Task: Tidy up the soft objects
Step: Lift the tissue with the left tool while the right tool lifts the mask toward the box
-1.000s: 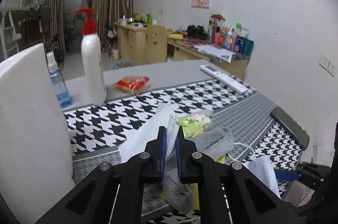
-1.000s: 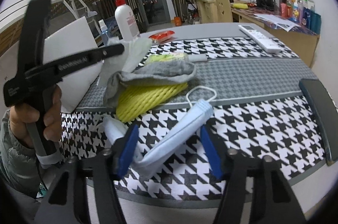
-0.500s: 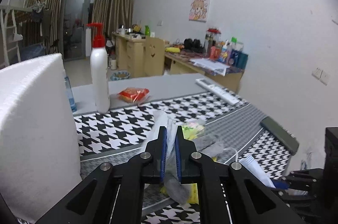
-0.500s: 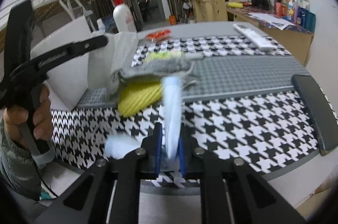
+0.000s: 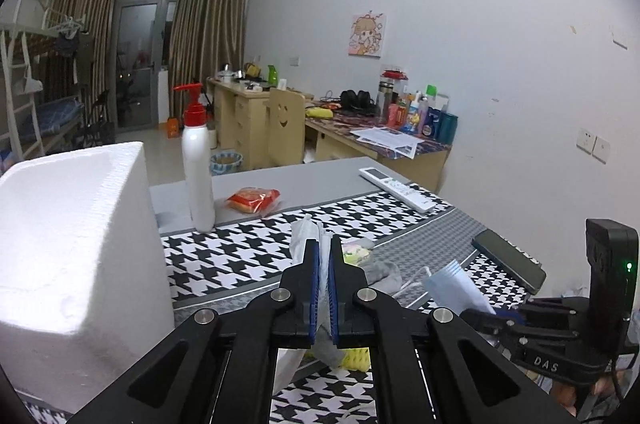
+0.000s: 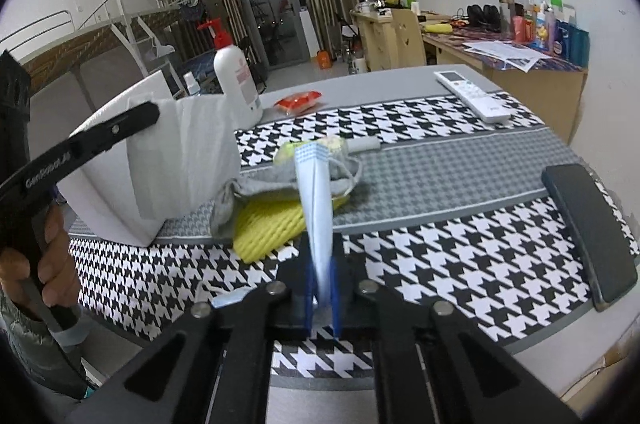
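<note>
From my left wrist camera, my left gripper is clenched on a white cloth; only a crumpled tip of it pokes up past the blue pads, and the rest hangs hidden behind my own fingers. To its left stands the white foam box, cut off by the edge of the view. Past the fingers I make out a grey sock and a bit of the yellow-green packet, mostly hidden. At lower right my right gripper enters, holding the blue face mask, whose pleated end points up and to the left. From my right wrist camera, the right gripper is closed on that face mask; its long axis runs straight away from me, the far end above the grey sock, which lies over a yellow ribbed roll in the middle of the houndstooth table. The mask is blurred near the pads. This view alone shows the white cloth hanging wide from my left gripper, in front of the foam box. I cannot tell whether the cloth touches the box.
</note>
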`<state>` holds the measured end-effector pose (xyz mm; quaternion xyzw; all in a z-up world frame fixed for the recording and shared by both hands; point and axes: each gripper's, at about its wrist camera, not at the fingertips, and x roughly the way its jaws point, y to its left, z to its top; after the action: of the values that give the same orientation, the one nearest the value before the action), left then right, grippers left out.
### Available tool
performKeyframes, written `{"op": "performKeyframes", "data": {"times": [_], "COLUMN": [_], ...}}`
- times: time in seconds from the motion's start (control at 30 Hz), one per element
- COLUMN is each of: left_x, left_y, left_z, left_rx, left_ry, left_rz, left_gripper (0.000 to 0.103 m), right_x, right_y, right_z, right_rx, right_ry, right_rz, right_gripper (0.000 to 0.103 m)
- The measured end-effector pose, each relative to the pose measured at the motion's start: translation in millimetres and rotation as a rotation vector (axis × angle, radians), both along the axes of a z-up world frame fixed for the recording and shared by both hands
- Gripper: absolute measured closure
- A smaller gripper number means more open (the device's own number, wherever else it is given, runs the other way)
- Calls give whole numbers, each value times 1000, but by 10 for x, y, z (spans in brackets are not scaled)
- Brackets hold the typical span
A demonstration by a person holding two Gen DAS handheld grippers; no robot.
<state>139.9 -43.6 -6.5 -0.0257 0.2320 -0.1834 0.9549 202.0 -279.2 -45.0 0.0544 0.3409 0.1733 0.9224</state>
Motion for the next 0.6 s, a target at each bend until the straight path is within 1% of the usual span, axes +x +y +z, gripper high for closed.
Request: {"op": "performKeyframes", "data": {"times": [0.17,0.37,0.6], "left_x": [-103,-173,-157], "left_y": [47,50,119], "left_z": [167,367,479], "left_rx": [3,18,21], "left_ry": [-22,-53,-61], "left_rz": [3,4,28], "left_gripper": [99,99,99], "right_x": [-3,-40,16], "right_y": [34,86,157], "right_z": [177,414,564], "right_rx": [1,7,17], "right_ry": [-40,-110,-152], "right_rz": [-4,8,34], "right_gripper": [93,93,94]}}
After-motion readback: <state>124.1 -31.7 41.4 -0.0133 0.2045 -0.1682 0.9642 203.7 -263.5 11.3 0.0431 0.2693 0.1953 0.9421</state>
